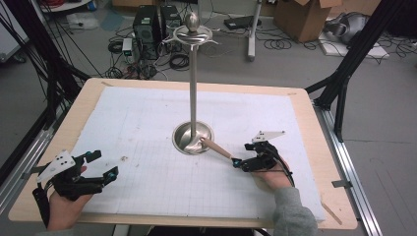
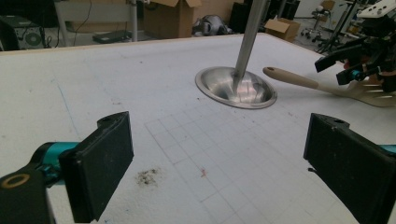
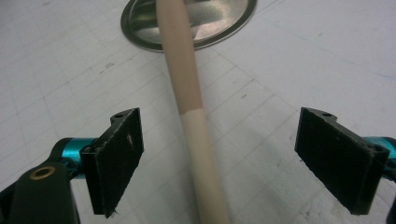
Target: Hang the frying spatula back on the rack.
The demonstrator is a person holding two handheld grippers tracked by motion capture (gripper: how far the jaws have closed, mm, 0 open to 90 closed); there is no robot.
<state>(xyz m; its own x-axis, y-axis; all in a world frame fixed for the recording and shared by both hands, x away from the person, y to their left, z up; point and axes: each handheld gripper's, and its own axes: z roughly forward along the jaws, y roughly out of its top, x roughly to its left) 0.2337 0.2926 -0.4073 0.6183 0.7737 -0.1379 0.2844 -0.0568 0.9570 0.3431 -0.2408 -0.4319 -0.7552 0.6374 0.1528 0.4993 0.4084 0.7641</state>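
Observation:
A steel stand with a round dished base point(image 1: 187, 140) and a tall pole point(image 1: 193, 73) rises mid-table. A wooden-handled spatula point(image 1: 216, 148) lies on the mat, its handle tip resting against the base's right rim. My right gripper point(image 1: 242, 155) is open and straddles the handle point(image 3: 194, 126); both pads point(image 3: 119, 154) stand well clear of it. The spatula's slotted head point(image 2: 373, 95) shows beneath that gripper point(image 2: 362, 58) in the left gripper view. My left gripper point(image 1: 104, 163) is open over bare mat at the front left, with nothing between its pads point(image 2: 102, 163).
A white gridded mat point(image 1: 147, 113) covers the wooden table point(image 1: 83, 98). A small dirt smudge point(image 2: 148, 176) marks the mat just ahead of the left gripper. Hooks ring the pole's top point(image 1: 193, 35). Cables, computer cases and cardboard boxes lie on the floor beyond.

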